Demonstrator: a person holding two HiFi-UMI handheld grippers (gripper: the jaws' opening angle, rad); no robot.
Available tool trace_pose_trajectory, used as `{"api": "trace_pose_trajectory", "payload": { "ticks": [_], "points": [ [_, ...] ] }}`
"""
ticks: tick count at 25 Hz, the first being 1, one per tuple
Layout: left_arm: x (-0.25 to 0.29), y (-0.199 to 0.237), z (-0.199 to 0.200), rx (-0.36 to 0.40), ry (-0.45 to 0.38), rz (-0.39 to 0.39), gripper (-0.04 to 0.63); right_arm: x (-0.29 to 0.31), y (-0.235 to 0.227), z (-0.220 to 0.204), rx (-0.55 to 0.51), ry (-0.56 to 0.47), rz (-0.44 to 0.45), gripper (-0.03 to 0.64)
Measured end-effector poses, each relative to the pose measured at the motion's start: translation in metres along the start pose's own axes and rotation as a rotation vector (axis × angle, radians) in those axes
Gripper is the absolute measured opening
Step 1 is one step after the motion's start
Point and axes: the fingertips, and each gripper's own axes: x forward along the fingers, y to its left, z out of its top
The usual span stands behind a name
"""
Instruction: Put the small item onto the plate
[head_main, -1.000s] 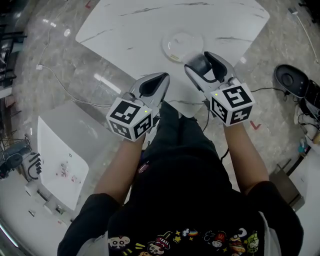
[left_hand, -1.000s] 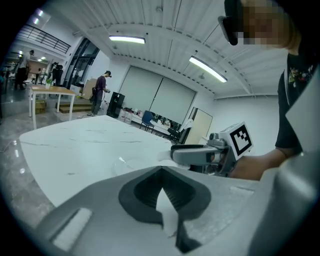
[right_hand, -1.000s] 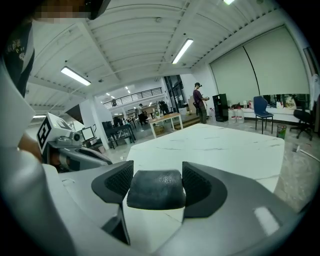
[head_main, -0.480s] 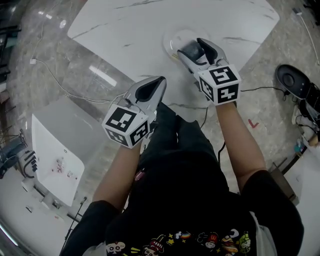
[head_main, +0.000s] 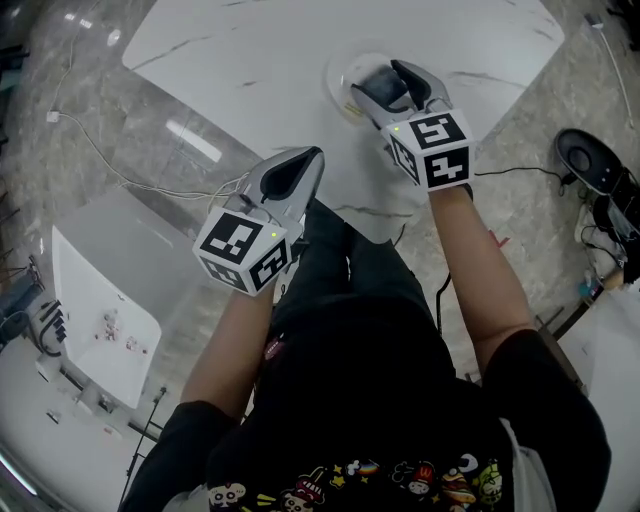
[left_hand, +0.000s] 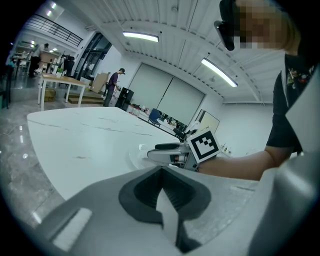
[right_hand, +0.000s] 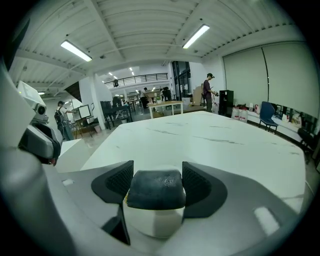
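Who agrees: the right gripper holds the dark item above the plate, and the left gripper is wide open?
Not open: the left gripper is shut and empty, per the left gripper view. The right gripper does hold the dark item above the plate.

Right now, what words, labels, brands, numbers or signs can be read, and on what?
None can be read.
On the left gripper and right gripper: black-and-white square markers only, no letters.
On the small item held by the right gripper: no label visible.
On the shirt: cartoon prints, any lettering too small to read.
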Motion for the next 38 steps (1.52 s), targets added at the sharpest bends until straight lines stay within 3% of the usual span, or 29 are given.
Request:
{"api": "trace_pose_trajectory", "payload": {
  "ticks": [20, 38],
  "points": [
    [-0.008, 0.005, -0.001, -0.011, 0.001, -0.041, 0.002, 0.022, -0.003, -0.019, -0.104, 0.17, -0.035, 0.33],
    [-0.015, 0.013, 0.002, 0.003, 0.001, -0.042, 0.002, 0.028, -0.002, -0.024, -0.03, 0.273, 0.02, 0.336]
  ]
}}
